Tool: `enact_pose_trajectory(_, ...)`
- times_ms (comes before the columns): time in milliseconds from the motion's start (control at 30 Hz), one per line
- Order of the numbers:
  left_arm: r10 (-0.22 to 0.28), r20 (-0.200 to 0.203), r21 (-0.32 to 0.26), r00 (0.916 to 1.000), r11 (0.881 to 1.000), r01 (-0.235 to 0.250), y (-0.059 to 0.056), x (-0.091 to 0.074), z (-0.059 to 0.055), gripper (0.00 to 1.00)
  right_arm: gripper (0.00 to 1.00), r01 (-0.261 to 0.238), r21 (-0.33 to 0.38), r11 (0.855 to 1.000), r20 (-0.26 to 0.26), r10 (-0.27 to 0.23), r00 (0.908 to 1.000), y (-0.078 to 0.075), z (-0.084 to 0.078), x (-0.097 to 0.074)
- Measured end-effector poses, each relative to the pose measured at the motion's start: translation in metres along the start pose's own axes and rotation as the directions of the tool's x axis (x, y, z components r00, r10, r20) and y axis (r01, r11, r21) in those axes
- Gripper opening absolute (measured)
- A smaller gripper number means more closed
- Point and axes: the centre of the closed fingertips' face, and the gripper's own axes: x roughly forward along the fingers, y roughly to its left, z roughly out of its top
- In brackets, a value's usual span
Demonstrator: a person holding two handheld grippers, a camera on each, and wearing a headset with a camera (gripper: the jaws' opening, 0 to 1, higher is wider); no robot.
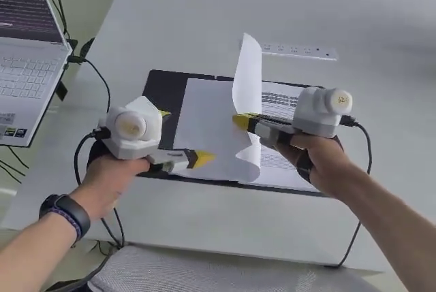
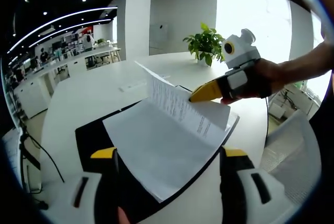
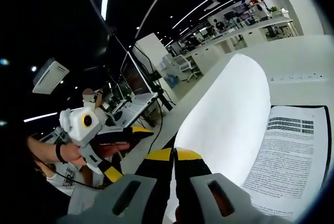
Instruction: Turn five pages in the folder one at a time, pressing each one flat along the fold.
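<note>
A black folder (image 1: 162, 91) lies open on the white table (image 1: 204, 20). One white page (image 1: 246, 74) stands curled upward over the fold, and my right gripper (image 1: 238, 120) is shut on its lower edge. Beneath it the printed right-hand page (image 1: 281, 105) lies flat. In the right gripper view the jaws (image 3: 173, 156) meet on the lifted page (image 3: 229, 109), beside the printed page (image 3: 287, 151). My left gripper (image 1: 185, 135) is open over the left-hand sheet (image 1: 204, 111) near the folder's front edge. Its jaws (image 2: 169, 153) stand wide apart, with the right gripper (image 2: 195, 96) ahead holding the page (image 2: 177, 104).
An open laptop (image 1: 24, 54) sits at the table's left edge with cables (image 1: 102, 81) trailing toward the folder. A white power strip (image 1: 298, 51) lies behind the folder. A grey chair seat (image 1: 204, 271) is below the table's front edge.
</note>
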Motion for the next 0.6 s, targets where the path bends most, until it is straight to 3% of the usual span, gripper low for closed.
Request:
enact_pose_trajectory(400,0.051,0.012,-0.041,0.9986,0.998,-0.05,0.017,-0.032,-0.013,0.8,0.0,-0.063,0.022,0.998,-0.039,0.064,0.9972,0.02,-0.011,0.045)
enact_pose_trajectory(600,0.069,0.019,-0.054,0.9974,0.996,-0.068,0.023,-0.045,-0.018,0.8,0.0,-0.062,0.052,0.997,-0.069,0.066,0.9955,0.016,-0.022,0.067)
